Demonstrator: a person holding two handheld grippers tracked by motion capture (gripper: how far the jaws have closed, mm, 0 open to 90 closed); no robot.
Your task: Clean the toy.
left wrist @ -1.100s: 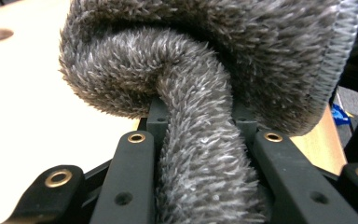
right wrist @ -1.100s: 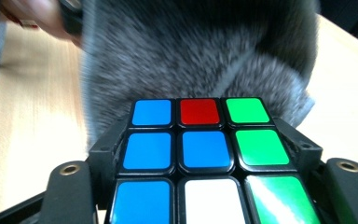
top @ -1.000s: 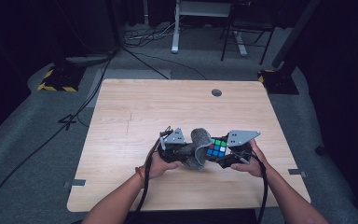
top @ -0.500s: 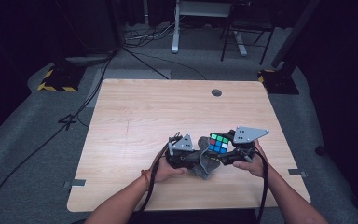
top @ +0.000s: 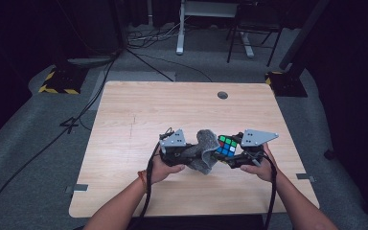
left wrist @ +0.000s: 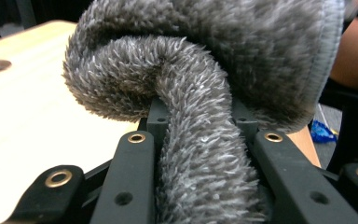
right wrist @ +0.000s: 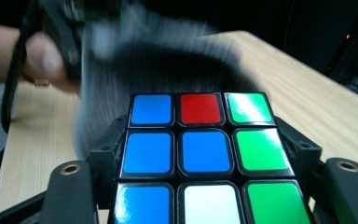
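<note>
While left gripper (left wrist: 200, 140) clamps fuzzy grey cloth (left wrist: 200, 84), right gripper (right wrist: 205, 158) grips scrambled cube (right wrist: 200, 154).

The wooden table (top: 139, 120) has a light grain finish and occupies the centre of the high view. A round cable port (top: 223, 95) is set in the top at 1 o'clock from the table centre. The table stands on grey carpet (top: 33, 143). A black base with yellow-and-black hazard tape (top: 57, 81) sits on the floor at 10 o'clock. A second dark base (top: 287, 81) sits at 2 o'clock. Black cables (top: 148, 57) run across the floor at 11 o'clock. A white desk leg (top: 181, 28) and a dark chair frame (top: 244, 38) stand at 12 o'clock. The surroundings are dark.
</note>
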